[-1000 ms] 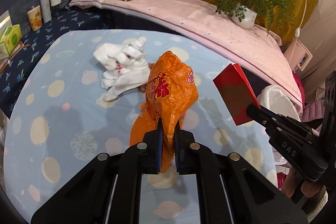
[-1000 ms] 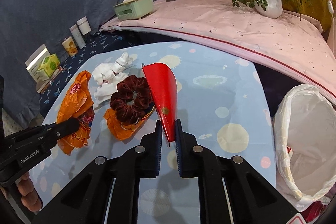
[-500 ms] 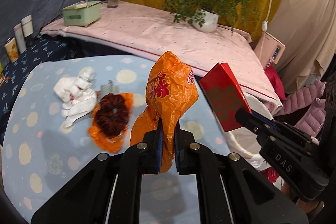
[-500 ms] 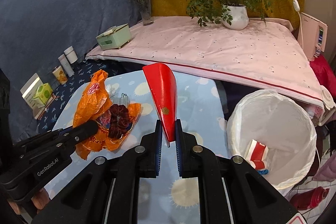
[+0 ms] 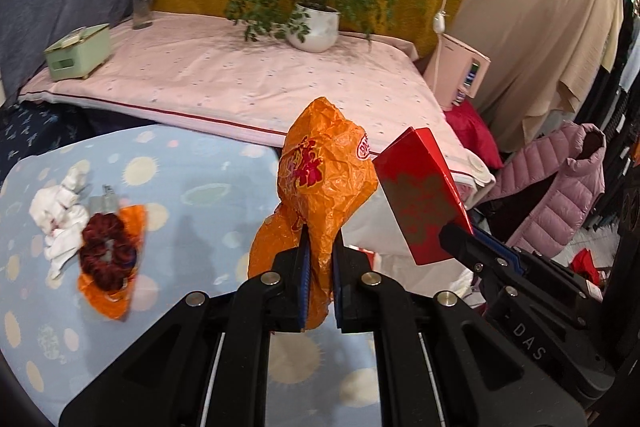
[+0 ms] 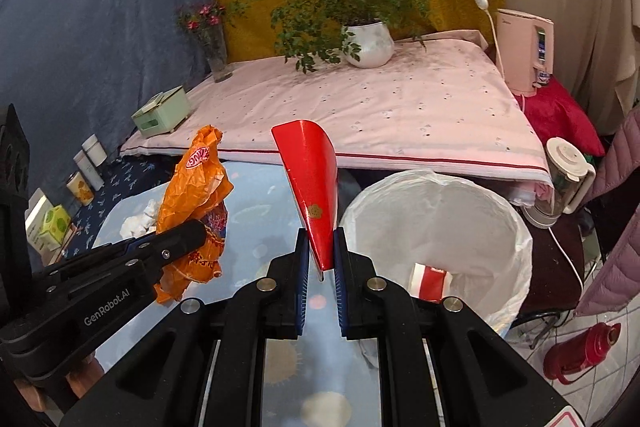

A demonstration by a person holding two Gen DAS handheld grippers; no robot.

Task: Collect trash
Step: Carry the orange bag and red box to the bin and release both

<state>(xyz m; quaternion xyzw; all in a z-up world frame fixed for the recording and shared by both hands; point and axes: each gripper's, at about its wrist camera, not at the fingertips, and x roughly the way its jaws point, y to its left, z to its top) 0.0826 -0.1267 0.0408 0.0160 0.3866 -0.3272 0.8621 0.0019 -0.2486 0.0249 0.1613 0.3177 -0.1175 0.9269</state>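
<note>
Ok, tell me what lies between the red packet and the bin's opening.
Nothing. In the right wrist view, the red packet in the right gripper sits just left of the white-lined bin, with only air between them.

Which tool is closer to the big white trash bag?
Right. The right tool, pinching the red paper envelope, is right beside the white plastic-lined trash bin. The left tool, gripping the orange plastic bag, sits farther off over the table.
</note>
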